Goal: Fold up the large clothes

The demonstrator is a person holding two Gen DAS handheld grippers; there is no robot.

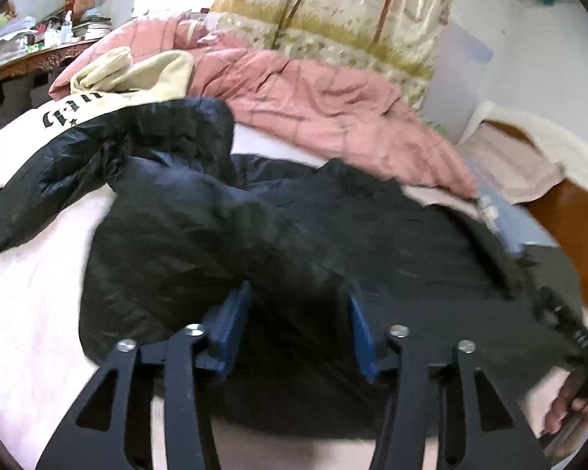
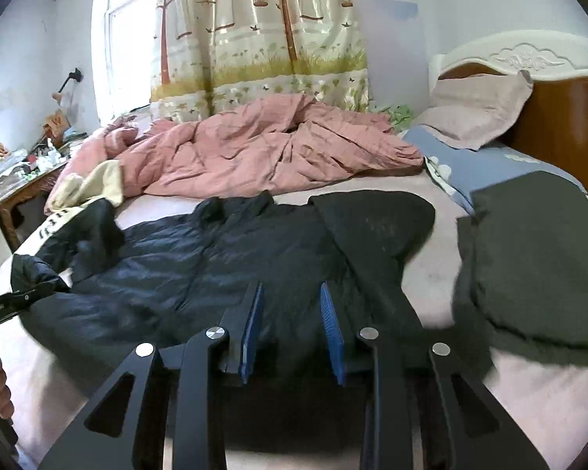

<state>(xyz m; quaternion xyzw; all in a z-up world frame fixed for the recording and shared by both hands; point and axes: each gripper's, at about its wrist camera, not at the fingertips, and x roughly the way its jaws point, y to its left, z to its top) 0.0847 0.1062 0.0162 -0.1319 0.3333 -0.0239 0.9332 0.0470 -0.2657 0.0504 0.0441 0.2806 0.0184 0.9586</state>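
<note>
Right wrist: black jacket [image 2: 200, 258] on bed [image 2: 431, 266]

window [image 2: 131, 35]: daylit | curtain [image 2: 262, 39]: tree print | headboard [image 2: 560, 117]: wood | walls [image 2: 470, 4]: pale

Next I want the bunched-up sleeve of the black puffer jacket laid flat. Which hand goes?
Left. The bunched-up sleeve lies just ahead-left of the left hand-held gripper. From the right hand-held gripper it sits far across the black puffer jacket, probably an awkward reach.
</note>
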